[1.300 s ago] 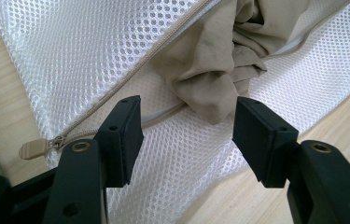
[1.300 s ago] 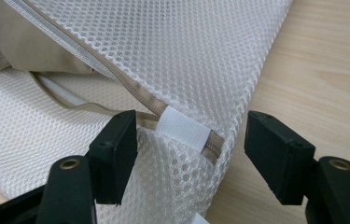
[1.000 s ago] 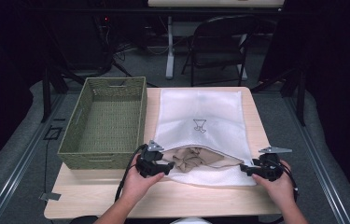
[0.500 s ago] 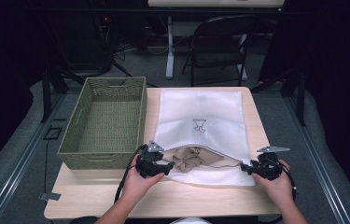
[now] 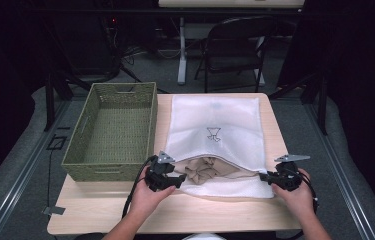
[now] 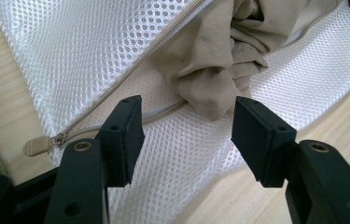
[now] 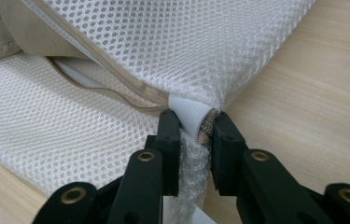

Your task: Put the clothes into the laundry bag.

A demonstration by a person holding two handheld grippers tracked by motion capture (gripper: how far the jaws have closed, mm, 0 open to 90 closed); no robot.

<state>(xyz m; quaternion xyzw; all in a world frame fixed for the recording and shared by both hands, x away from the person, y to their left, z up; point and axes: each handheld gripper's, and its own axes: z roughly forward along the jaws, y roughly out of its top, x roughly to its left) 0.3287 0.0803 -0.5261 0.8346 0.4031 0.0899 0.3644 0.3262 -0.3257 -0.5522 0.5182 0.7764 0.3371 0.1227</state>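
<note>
A white mesh laundry bag [image 5: 215, 120] lies flat on the table, its near edge unzipped, and a crumpled beige cloth [image 5: 207, 170] shows in the opening. My left gripper [image 5: 180, 179] is open at the opening's left end. Its jaws [image 6: 186, 135] straddle the lower mesh layer, just short of the beige cloth [image 6: 214, 70], with the zipper pull [image 6: 36, 147] to their left. My right gripper [image 5: 265, 177] is at the bag's near right corner. Its jaws have just been closing, and the gripper [image 7: 196, 133] now pinches the white corner tab [image 7: 189, 114] at the zipper's end.
An olive woven basket [image 5: 115, 130], with nothing in it, stands on the left half of the wooden table [image 5: 175, 215], close beside the bag. A folding chair [image 5: 235, 45] and desk legs stand on the floor beyond the far edge.
The right gripper's jaws have drawn together at the bag's right corner. Both hands, the bag and the basket stay where they were.
</note>
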